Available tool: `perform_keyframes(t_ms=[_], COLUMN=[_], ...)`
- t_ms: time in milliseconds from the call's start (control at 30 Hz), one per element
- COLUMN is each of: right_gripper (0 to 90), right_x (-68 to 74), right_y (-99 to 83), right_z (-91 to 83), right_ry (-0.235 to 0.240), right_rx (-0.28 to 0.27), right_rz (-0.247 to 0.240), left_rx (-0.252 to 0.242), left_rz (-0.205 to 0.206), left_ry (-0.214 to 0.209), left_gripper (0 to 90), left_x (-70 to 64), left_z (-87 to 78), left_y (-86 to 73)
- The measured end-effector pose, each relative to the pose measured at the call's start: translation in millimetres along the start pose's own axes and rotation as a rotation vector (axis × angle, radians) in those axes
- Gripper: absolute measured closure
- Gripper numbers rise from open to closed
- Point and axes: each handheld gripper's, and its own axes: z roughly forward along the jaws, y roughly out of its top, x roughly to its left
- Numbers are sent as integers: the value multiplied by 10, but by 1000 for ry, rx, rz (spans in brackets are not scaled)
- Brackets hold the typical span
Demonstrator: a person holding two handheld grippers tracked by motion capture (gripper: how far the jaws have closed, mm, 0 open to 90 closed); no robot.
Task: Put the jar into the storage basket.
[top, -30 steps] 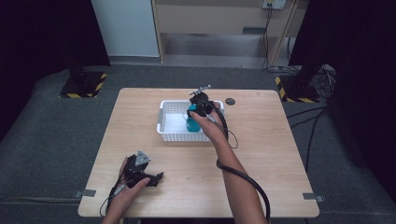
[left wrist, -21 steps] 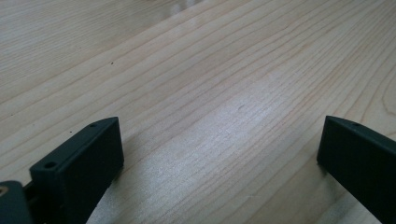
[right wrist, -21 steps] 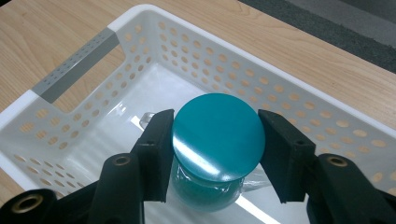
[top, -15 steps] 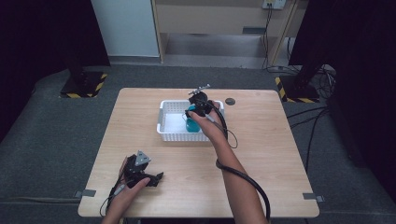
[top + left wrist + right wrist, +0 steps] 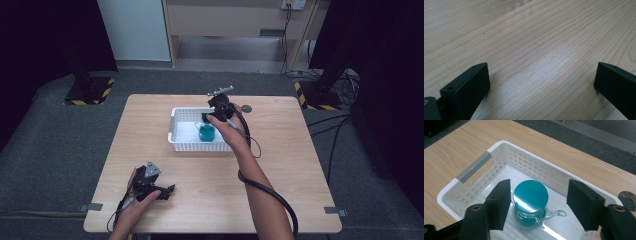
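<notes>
Table (image 5: 300, 165) basket (image 5: 474, 167) holds jar (image 5: 531, 192), seemingly untouched between right gripper's (image 5: 537, 205) fingers.

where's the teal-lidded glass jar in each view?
High view: teal-lidded glass jar in the white basket, just below the right gripper.
Right gripper view: jar at centre, between the open jaws.
Left gripper view: bare table, no jar.
Shared landmark: the white basket.

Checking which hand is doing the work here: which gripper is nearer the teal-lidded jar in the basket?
Right. The right gripper hangs just above the jar in the white basket, jaws open either side. The left gripper rests on the table's near-left part, well away.
</notes>
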Motion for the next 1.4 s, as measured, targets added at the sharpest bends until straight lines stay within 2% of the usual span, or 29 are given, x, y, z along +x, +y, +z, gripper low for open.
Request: perform_keyframes(t_ms=[133, 333, 500, 667, 1100, 1200, 1400], right_gripper=[228, 195, 141, 75, 39, 39, 38], right_x=[13, -10, -26, -68, -52, -58, -104], right_y=[-47, -124, -196, -260, -457, -557, -711], right_z=[-49, -133, -208, -253, -508, -600, -693], right_ry=[3, 14, 24, 23, 49, 63, 60], right_rx=[-20, -40, -65, -74, -117, -152, -162], right_rz=[3, 20, 19, 44, 28, 44, 43], left_rx=[-2, -2, -2, -3, -1, 0, 0], left_rz=[0, -1, -1, -3, -1, 0, 0], left_ry=[0, 0, 0, -1, 0, 0, 0], left_gripper=[0, 0, 0, 0, 0, 0, 0], left_x=[0, 0, 0, -2, 0, 1, 1], left_z=[1, 1, 2, 2, 2, 1, 1], left_y=[-1, -1, -1, -2, -1, -1, -1])
